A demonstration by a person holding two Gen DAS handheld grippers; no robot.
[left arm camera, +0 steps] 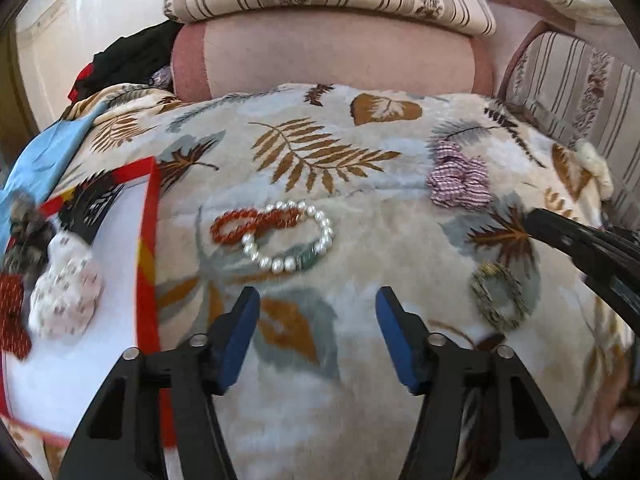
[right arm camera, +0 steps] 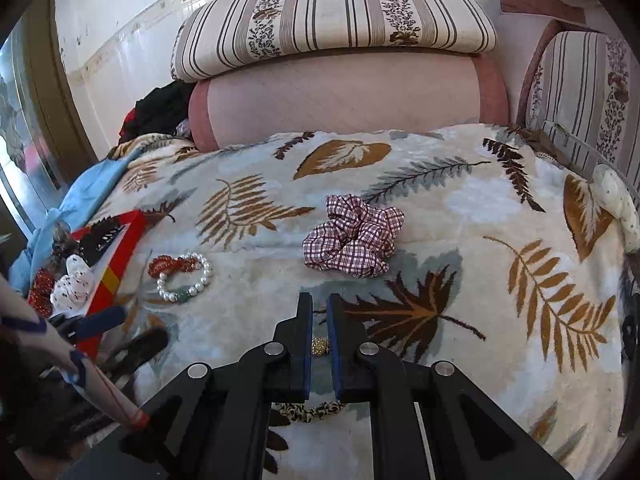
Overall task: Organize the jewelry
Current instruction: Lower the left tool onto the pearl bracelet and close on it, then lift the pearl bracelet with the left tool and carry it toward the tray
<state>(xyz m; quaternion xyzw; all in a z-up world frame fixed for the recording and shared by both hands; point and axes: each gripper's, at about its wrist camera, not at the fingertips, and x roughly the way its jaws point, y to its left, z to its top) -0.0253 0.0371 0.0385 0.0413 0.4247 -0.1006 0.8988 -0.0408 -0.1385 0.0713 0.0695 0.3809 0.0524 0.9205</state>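
Observation:
A pearl bracelet (left arm camera: pixel 296 240) and a red beaded bracelet (left arm camera: pixel 256 222) lie tangled on the leaf-print blanket (left arm camera: pixel 320 160), just ahead of my open, empty left gripper (left arm camera: pixel 318 300). They also show in the right wrist view, the pearl bracelet (right arm camera: pixel 192 280) and the red one (right arm camera: pixel 170 265). A leopard-print hair tie with a gold bead (left arm camera: pixel 498 296) lies to the right. My right gripper (right arm camera: pixel 319 304) is shut on that hair tie (right arm camera: pixel 320 346), the gold bead between the pads. A checked scrunchie (right arm camera: pixel 352 236) lies beyond it, also in the left wrist view (left arm camera: pixel 460 180).
A red-rimmed white box (left arm camera: pixel 146 264) at the left holds a white dotted scrunchie (left arm camera: pixel 66 296), a red item (left arm camera: pixel 12 320) and a dark fuzzy item (left arm camera: pixel 24 236). Sofa cushions (right arm camera: pixel 340 96) stand behind. A cream scrunchie (right arm camera: pixel 616 204) lies at the right edge.

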